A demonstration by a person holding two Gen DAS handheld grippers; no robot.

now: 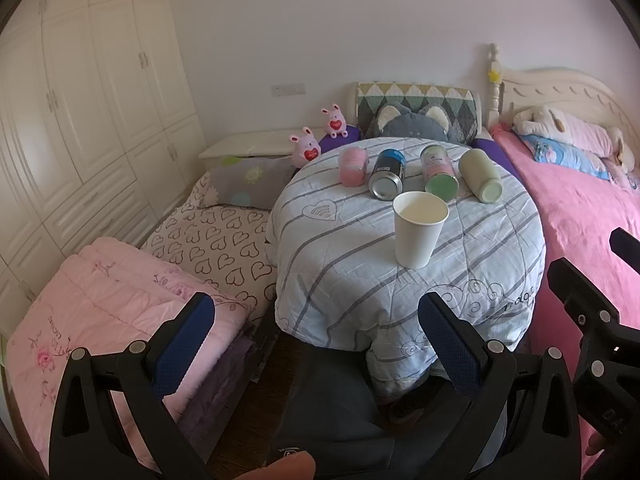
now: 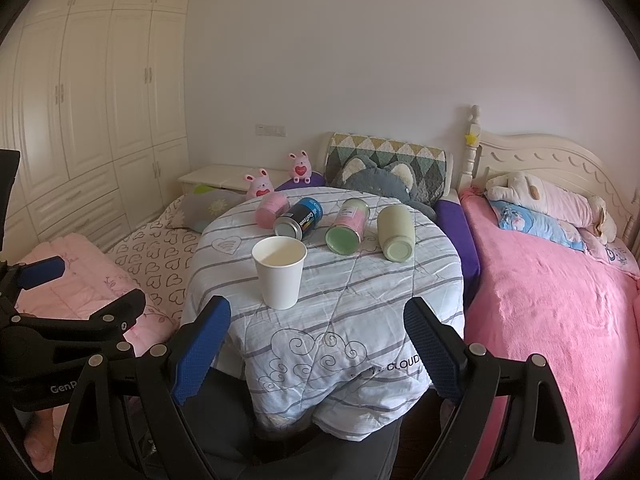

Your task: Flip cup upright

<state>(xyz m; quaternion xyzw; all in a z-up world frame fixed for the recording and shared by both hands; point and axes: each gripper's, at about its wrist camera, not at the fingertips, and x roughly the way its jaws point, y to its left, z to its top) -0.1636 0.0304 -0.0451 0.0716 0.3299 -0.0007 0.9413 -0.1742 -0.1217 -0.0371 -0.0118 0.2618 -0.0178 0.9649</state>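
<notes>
Left gripper [image 1: 316, 316]: nearest the left wrist camera, fingers spread wide with blue pads, gripping nothing, held short of the round table's near edge.
Right gripper [image 2: 318, 318]: nearest the right wrist camera, also spread wide and holding nothing, its opening facing the table's draped front; the cup sits beyond and slightly left of the gap.
Pink bed [image 2: 552, 292]: to the right of the table, fuzzy pink cover, cream headboard behind, a long plush toy [image 2: 548, 196] lying on the pillows.
Round table [image 1: 340, 264]: covered by a pale blue quilt with grey stripes that hangs over the front edge.
Pink folded quilt [image 1: 108, 300]: low on the left, next to a heart-print sheet [image 1: 216, 244].
Grey plush [image 1: 412, 124]: behind the table, against a diamond-pattern cushion.
Paper cup [image 1: 418, 232]: white, standing upright with its mouth up, on the table in front of the row of cans, clear of both grippers.
Cans: four lying on their sides behind the cup — pink one [image 1: 353, 166], dark blue one [image 1: 387, 174], green-bottomed one [image 1: 439, 174], pale green one [image 1: 480, 176].
Pink bunny toys [image 1: 306, 150]: two, beyond the table's far left edge.
</notes>
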